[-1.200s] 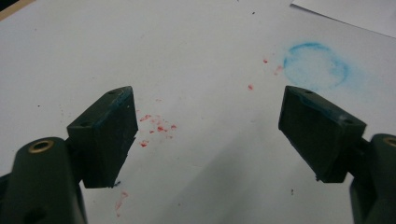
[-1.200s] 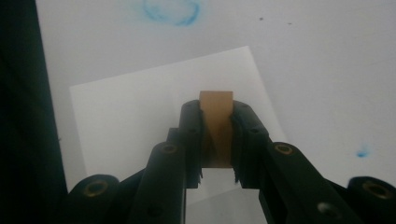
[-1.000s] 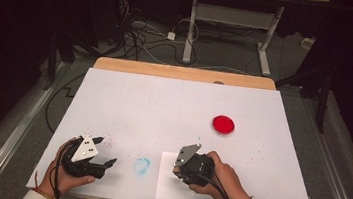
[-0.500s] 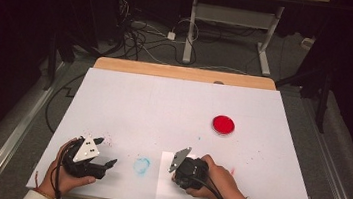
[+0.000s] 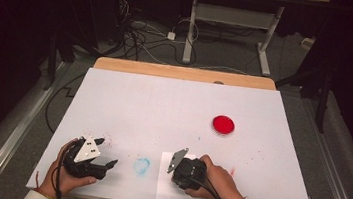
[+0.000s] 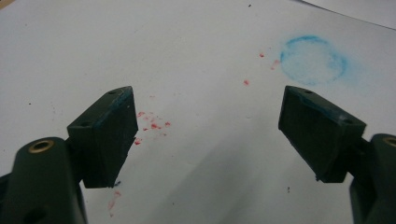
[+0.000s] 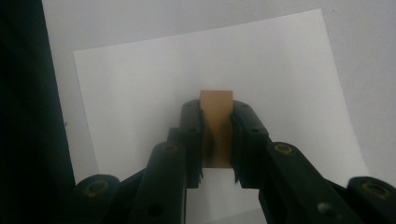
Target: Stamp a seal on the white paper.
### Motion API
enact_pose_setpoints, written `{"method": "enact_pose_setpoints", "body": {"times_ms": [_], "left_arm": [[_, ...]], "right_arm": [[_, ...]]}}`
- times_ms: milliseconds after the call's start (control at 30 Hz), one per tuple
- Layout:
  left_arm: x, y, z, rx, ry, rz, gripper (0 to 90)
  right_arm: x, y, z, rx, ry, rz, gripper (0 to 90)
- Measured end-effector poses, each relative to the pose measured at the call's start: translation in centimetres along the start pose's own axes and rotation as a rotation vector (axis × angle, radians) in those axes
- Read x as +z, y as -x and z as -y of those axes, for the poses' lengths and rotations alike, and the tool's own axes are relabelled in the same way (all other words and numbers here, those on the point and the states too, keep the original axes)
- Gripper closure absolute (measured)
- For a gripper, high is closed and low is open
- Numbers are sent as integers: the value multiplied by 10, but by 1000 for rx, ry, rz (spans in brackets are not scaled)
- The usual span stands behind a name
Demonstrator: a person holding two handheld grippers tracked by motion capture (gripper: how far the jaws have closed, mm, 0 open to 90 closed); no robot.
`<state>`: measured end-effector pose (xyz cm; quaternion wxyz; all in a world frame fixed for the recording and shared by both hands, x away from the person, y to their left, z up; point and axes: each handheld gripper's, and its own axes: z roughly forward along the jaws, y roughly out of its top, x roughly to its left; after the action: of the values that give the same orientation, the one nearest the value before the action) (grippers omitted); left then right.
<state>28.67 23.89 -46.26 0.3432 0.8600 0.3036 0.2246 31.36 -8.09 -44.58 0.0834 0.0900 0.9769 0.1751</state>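
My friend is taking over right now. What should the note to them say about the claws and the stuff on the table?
Right claw: shut on a small brown block, held over the white paper sheet near the front edge of the table.
Left claw: open, nothing in it, resting at the front left, pointing toward a blue round smudge.
Red dish: sits apart on the right side of the table, untouched.
Done: the block is picked up. I see no mark on the sheet.
Left: probably pressing the block onto the sheet; what it should leave there I cannot tell.
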Motion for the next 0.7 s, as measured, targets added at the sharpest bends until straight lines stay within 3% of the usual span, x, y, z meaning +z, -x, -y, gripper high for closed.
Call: {"method": "enact_pose_setpoints", "body": {"times_ms": [267,700], "left_arm": [[1,0,0,2,-2,1,192],[0,1,-1,7,-4,-2,192]], "right_arm": [[-1,1,-2,-10,-27,-12,764],[0,3,0,3,-13,-20,764]]}}
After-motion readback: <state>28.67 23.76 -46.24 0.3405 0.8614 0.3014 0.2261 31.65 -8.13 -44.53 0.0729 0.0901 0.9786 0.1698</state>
